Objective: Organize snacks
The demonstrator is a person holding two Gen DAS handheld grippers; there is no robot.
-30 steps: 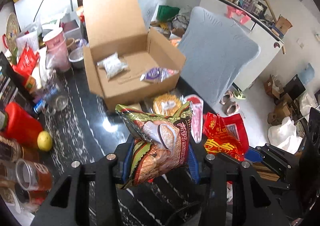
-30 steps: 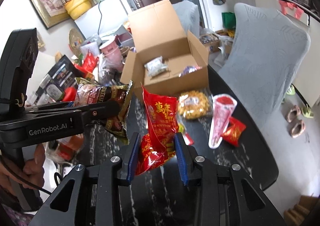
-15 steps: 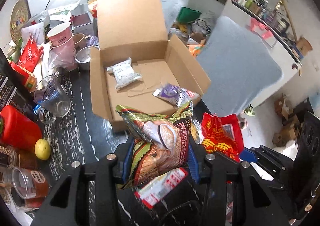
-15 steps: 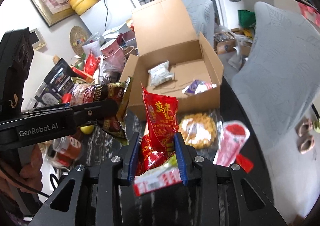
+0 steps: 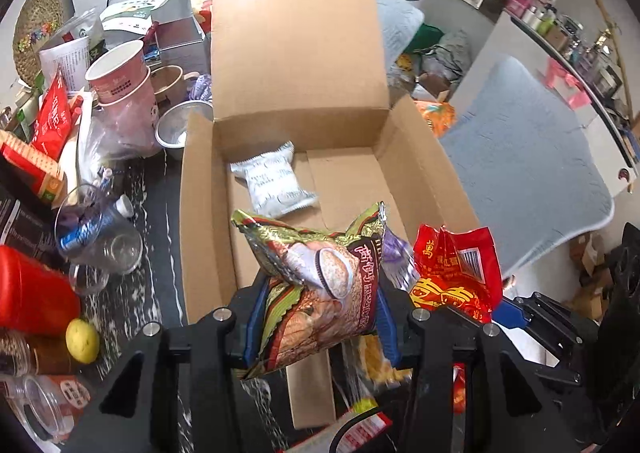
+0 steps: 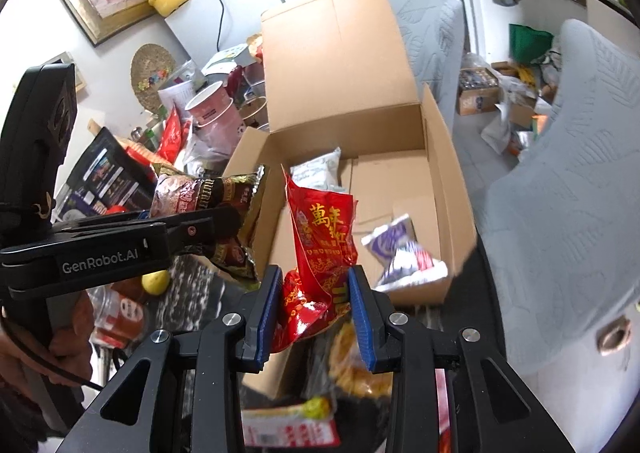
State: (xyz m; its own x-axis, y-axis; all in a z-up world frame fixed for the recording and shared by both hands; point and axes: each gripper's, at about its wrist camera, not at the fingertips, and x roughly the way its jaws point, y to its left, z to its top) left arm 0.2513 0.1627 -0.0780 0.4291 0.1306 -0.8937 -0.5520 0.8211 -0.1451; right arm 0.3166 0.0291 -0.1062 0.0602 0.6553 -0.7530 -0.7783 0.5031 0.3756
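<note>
My left gripper point(image 5: 320, 317) is shut on a brown and green snack bag point(image 5: 320, 285), held over the near edge of an open cardboard box point(image 5: 200, 213). Beside it on the right, my right gripper point(image 6: 316, 309) is shut on a red snack packet point(image 6: 320, 249), also above the box's point(image 6: 448, 181) front wall. Inside the box lie a white packet point(image 5: 272, 181) near the back and a purple-white packet point(image 6: 400, 253) near the front right. In the right wrist view the left gripper point(image 6: 224, 225) shows at the left with its brown bag point(image 6: 208, 197).
Left of the box the dark marble table point(image 5: 132, 301) is crowded: pink paper cups point(image 5: 120, 81), a steel bowl point(image 5: 176, 129), a glass mug point(image 5: 100, 241), a red container point(image 5: 32, 293), a lemon point(image 5: 82, 341). More snack packs point(image 6: 288, 425) lie under the grippers. A grey covered chair point(image 5: 520, 173) stands on the right.
Both grippers have carried their bags forward toward the box, from above the table to over its near edge. The box now fills much more of both views.
</note>
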